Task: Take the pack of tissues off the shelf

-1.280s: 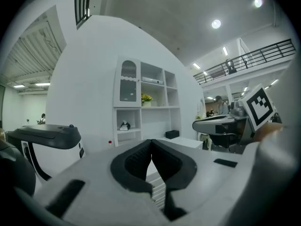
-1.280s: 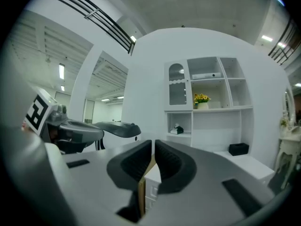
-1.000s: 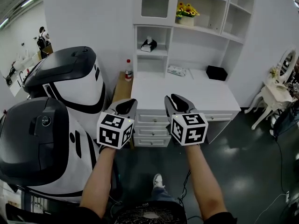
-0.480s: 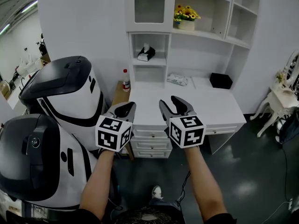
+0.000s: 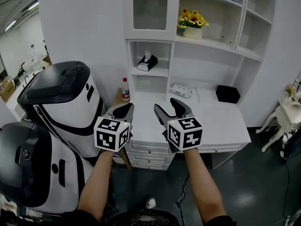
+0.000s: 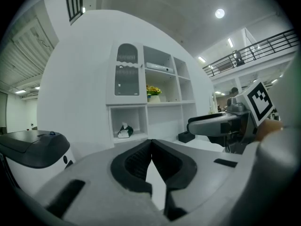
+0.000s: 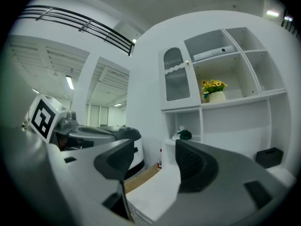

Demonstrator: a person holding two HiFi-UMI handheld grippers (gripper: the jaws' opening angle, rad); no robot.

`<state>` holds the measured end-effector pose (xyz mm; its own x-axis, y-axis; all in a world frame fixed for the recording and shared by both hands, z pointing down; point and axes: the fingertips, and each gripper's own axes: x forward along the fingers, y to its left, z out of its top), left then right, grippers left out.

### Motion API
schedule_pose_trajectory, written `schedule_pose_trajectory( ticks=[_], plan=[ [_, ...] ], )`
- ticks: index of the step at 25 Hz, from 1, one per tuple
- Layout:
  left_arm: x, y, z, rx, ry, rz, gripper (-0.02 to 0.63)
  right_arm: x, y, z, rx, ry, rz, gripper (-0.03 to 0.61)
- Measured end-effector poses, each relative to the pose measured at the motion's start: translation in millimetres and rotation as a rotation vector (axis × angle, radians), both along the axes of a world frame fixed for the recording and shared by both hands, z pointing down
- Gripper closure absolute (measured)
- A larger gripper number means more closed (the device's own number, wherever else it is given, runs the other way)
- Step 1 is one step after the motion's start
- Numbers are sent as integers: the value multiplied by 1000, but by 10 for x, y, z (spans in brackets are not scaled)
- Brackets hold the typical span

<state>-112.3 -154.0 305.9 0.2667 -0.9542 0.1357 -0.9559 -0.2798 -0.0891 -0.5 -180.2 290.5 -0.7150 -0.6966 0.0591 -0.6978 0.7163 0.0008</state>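
Note:
A dark pack of tissues (image 5: 147, 62) with a white tissue sticking out stands in the open cubby of the white shelf unit (image 5: 162, 41). It also shows small in the left gripper view (image 6: 125, 131) and the right gripper view (image 7: 182, 134). Both grippers are held in the air in front of the desk, well short of the shelf. My left gripper (image 5: 123, 110) is shut with nothing in it, its pads meeting (image 6: 151, 144). My right gripper (image 5: 167, 106) has its jaws opening wide, with nothing between them (image 7: 153, 149).
A flat white wipes pack (image 5: 180, 90) and a black box (image 5: 228, 93) lie on the white desk (image 5: 221, 126). A red-capped bottle (image 5: 125, 89) stands left of the unit, and a sunflower pot (image 5: 192, 25) stands higher up. A big white and black robot (image 5: 66, 98) fills the left.
The right gripper's jaws have spread from nearly shut to wide apart. The shelf unit has shifted in the head view as the head moved. The left gripper stays shut.

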Motion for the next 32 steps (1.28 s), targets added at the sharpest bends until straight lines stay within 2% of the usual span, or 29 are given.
schedule_pose_trajectory(
  ticks=[5,15,24,32],
  plan=[
    [23,-290,42,-9,-2,-20,606,-3,-305,20,-7,6,-33,287],
    [-57,-628,155,-33,-16,-43,606,-102,-680,138,-21,14,-57,287],
    [-329,-1015,160,2,-3,-62,606,-355,-1090,258,-17,28,-66,287],
    [-632,-1560,226,-12,-4,-63,606,-701,-1698,290,-28,47,-65,279]
  ],
)
